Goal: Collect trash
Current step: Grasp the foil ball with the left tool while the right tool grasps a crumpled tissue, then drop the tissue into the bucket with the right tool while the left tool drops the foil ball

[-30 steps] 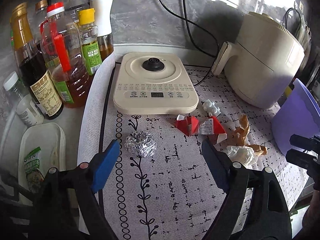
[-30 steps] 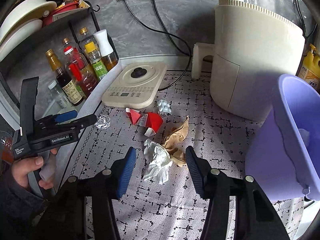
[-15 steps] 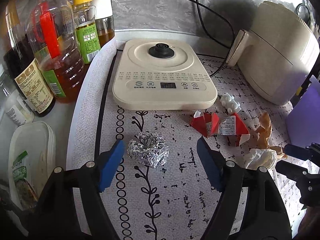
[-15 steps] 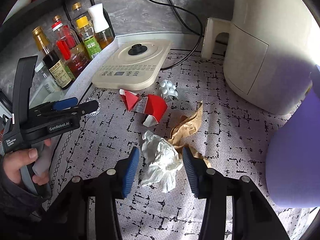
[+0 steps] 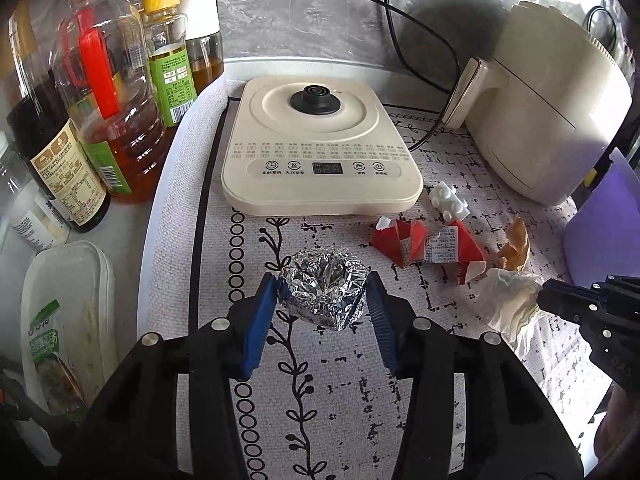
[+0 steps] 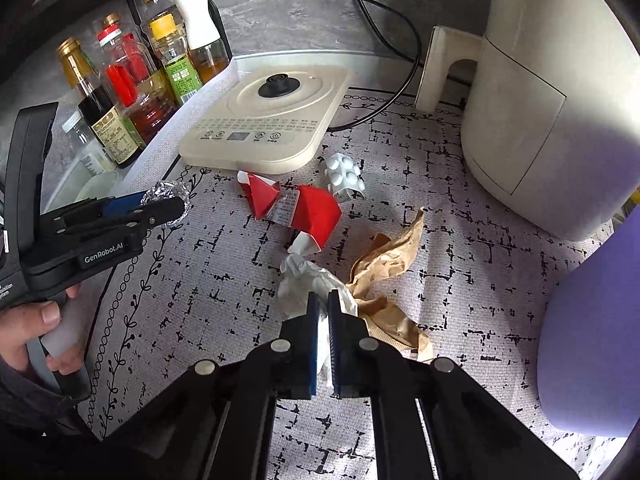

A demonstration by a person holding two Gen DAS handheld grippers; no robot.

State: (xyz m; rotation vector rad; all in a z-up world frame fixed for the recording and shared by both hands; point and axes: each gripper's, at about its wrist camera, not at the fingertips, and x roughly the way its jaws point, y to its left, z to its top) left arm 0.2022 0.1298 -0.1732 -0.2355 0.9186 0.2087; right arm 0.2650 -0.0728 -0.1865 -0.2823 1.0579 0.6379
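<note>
My left gripper (image 5: pixel 322 292) is shut on a crumpled foil ball (image 5: pixel 322 286), both blue pads pressing its sides on the mat; it also shows in the right wrist view (image 6: pixel 168 194). My right gripper (image 6: pixel 323 308) is shut on a white crumpled tissue (image 6: pixel 304 284), seen in the left wrist view (image 5: pixel 508 300) too. Loose trash lies between them: a torn red carton (image 6: pixel 296 208), a white plastic blister piece (image 6: pixel 346 178) and crumpled brown paper (image 6: pixel 384 272).
A purple bin (image 6: pixel 592 332) stands at the right. A cream induction cooker (image 5: pixel 320 152) and a cream air fryer (image 5: pixel 548 104) stand behind the trash. Oil and sauce bottles (image 5: pixel 108 100) and a lidded white container (image 5: pixel 64 312) are at the left.
Both grippers moved forward and down and closed: the left one onto the foil ball, the right one onto the white tissue.
</note>
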